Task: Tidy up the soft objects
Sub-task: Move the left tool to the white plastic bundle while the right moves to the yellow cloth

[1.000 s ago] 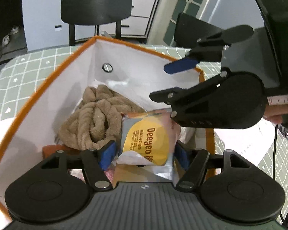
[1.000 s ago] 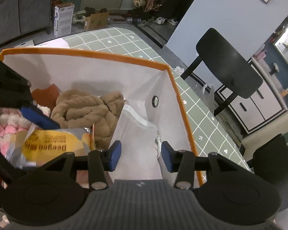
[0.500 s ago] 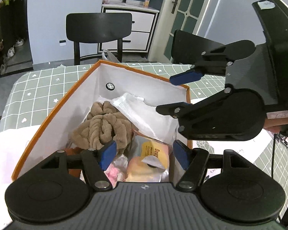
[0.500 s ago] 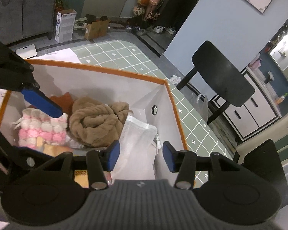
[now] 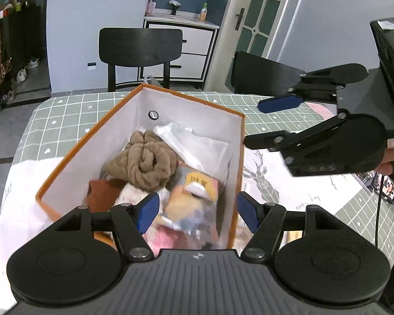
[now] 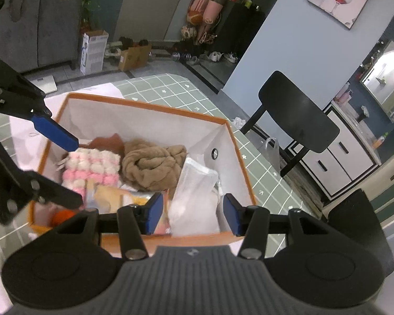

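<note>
An orange-rimmed white box [image 5: 191, 99] [image 6: 144, 105] stands on the table. It holds a tan twisted towel [image 5: 147, 160] [image 6: 149, 165], a white mesh bag [image 5: 197, 144] [image 6: 194, 199], a yellow snack packet [image 5: 194, 186], a pink-and-white fluffy piece [image 6: 92, 168] and a rust-brown cloth [image 5: 102, 191]. My left gripper [image 5: 197, 212] hovers above the box's near end, open, with nothing between its blue pads. Over the box's other side, above the mesh bag, my right gripper [image 6: 193, 214] also hangs open and empty. Each gripper shows in the other's view, the right gripper [image 5: 265, 122] and the left gripper [image 6: 68, 168].
The table has a green checked cloth [image 5: 65, 120] with a white mat under the box. A black chair [image 5: 140, 44] [image 6: 296, 113] stands behind the far edge, and a second one [image 5: 262, 73] is at the right. A small screen [image 5: 388, 191] sits far right.
Both grippers have risen and drawn back out of the box, so the whole box now shows. The snack packet lies in the box, no longer between the left fingers.
</note>
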`<state>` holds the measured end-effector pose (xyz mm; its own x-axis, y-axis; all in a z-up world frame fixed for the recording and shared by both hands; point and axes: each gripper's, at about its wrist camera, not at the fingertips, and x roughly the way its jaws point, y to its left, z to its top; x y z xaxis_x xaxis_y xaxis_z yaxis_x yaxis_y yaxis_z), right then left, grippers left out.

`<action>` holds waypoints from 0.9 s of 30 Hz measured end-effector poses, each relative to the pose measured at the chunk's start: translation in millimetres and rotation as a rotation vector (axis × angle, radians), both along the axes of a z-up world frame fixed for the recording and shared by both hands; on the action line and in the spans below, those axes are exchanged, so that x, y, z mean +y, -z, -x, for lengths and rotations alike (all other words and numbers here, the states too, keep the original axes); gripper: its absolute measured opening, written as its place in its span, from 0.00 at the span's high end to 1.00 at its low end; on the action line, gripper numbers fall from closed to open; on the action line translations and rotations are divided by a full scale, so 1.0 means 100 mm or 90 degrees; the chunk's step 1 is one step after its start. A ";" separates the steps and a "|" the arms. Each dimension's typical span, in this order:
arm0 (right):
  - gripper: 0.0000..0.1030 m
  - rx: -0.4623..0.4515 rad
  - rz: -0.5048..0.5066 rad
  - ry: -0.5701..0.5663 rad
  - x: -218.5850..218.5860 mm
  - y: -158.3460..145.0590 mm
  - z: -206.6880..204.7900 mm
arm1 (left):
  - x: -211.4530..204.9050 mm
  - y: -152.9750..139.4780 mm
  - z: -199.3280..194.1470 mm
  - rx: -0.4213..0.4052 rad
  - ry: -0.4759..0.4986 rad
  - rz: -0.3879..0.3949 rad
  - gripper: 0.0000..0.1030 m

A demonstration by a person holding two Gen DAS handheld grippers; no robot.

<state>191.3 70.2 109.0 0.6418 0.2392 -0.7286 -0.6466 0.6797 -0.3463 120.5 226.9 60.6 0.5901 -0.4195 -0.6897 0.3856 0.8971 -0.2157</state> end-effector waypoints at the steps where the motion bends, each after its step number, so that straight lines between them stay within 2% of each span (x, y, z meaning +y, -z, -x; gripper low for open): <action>1: 0.51 0.002 -0.008 0.001 -0.04 0.00 0.05 | 0.00 0.02 0.06 -0.001 0.005 -0.001 0.23; 7: 0.49 0.026 -0.083 0.019 -0.46 0.04 0.42 | 0.03 0.14 0.38 -0.013 0.008 -0.008 0.23; 13: 0.48 0.049 -0.143 0.059 -0.92 0.20 0.80 | -0.09 0.16 0.41 -0.010 0.026 -0.013 0.23; 21: 0.43 0.022 -0.246 0.151 -1.50 0.32 1.19 | -0.44 0.19 0.42 -0.019 0.082 -0.037 0.23; 27: 0.43 0.036 -0.260 0.185 -1.74 0.51 1.38 | -0.60 0.23 0.46 -0.020 0.103 -0.056 0.23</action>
